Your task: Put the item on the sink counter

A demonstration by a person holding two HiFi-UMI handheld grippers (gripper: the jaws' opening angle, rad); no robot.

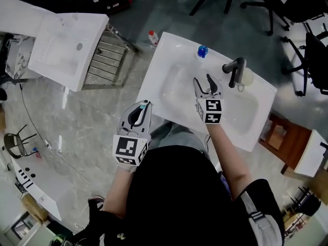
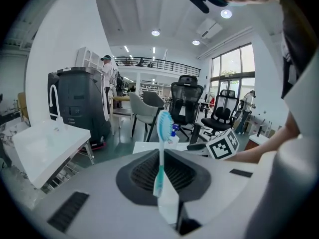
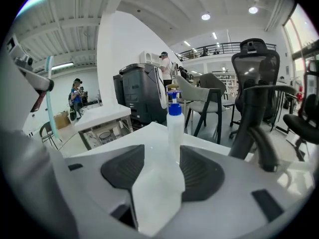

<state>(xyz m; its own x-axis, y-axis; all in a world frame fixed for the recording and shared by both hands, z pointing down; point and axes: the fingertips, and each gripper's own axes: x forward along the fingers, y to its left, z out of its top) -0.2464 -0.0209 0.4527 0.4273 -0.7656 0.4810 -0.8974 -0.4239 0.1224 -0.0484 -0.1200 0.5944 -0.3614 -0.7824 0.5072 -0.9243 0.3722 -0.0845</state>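
Head view: the white sink worktop (image 1: 165, 49) lies ahead of both claws, its near edge running just beyond the left claw (image 1: 145, 104), which hangs outside that edge over the grey floor (image 1: 92, 111). The left claw is clamped on a blue toothbrush (image 2: 163, 128); the handle is pinched between the pads and the bristle head stands upright above the claw tips. The right claw (image 1: 203, 81) is spread wide and holds nothing, and it hovers over the basin (image 1: 177, 88). A blue-capped bottle (image 1: 202, 52) stands on the worktop's far rim, straight ahead of the right claw and apart from it. The dark faucet (image 1: 236, 69) rises just to that claw's right. Bare worktop lies left of the bottle; a second sink unit (image 1: 66, 50) stands well to the left claw's left
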